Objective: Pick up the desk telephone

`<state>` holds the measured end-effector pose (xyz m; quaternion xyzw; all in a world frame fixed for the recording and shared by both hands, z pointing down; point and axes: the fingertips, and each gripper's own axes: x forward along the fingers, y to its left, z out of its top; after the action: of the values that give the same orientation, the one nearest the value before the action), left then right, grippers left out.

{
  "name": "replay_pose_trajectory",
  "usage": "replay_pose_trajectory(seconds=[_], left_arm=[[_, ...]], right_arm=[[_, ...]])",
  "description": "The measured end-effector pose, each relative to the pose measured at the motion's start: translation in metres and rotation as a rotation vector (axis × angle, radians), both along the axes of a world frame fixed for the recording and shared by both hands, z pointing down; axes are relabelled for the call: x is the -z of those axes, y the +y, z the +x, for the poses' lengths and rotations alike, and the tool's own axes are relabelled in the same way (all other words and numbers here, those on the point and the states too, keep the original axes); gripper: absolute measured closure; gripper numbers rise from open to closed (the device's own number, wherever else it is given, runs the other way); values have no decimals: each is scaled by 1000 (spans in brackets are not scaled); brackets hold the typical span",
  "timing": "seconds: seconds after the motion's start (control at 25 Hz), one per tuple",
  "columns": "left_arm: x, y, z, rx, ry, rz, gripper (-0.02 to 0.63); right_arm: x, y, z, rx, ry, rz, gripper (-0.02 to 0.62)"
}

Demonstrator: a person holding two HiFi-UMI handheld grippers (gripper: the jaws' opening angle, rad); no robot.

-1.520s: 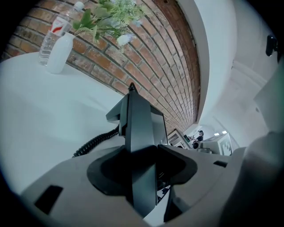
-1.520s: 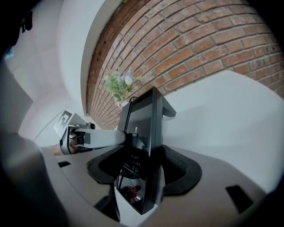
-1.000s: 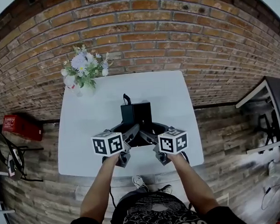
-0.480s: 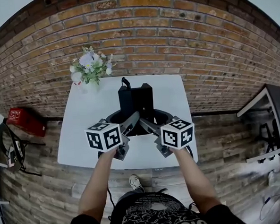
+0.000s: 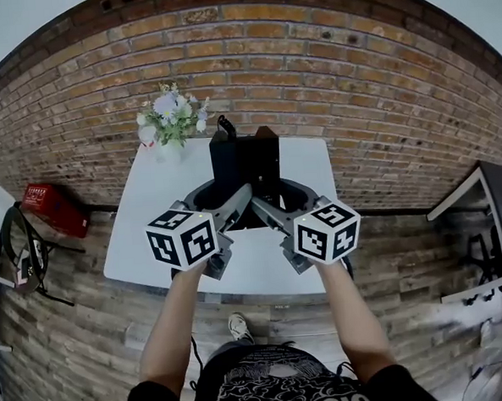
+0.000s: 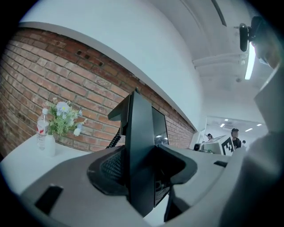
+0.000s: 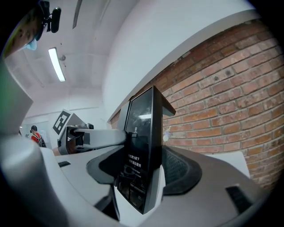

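Note:
The black desk telephone (image 5: pixel 245 172) is held in the air above the white table (image 5: pixel 139 245), its base gripped edge-on from both sides. My left gripper (image 5: pixel 229 209) is shut on its left side and my right gripper (image 5: pixel 271 209) on its right side. In the left gripper view the telephone (image 6: pixel 141 155) stands as a thin dark slab between the jaws of the left gripper (image 6: pixel 142 175), with its coiled cord (image 6: pixel 116 138) behind. In the right gripper view the telephone's glossy screen face (image 7: pixel 140 155) fills the gap of the right gripper (image 7: pixel 142 179).
A vase of flowers (image 5: pixel 171 117) stands at the table's far left corner by the brick wall (image 5: pixel 311 73), with a plastic bottle (image 6: pixel 42 129) beside it. A red box (image 5: pixel 52 207) lies on the floor to the left. Another desk (image 5: pixel 480 194) stands at the right.
Both grippers have risen with the telephone clamped between them. It now sits higher and larger in the head view, over the table's far edge.

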<state>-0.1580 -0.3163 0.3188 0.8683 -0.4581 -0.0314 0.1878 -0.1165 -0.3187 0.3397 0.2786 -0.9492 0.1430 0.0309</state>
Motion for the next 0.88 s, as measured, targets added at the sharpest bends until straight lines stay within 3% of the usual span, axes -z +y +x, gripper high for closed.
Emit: replay_pose_trajectory(seconds=[0.36,0.88], left_arm=[[38,20,15,17,-24,91,400],[42,24,19,2,-15,95,400]], right_arm=[[37,17,14,8,-22,84,334],[41,22,18,-3,-17,98,334]])
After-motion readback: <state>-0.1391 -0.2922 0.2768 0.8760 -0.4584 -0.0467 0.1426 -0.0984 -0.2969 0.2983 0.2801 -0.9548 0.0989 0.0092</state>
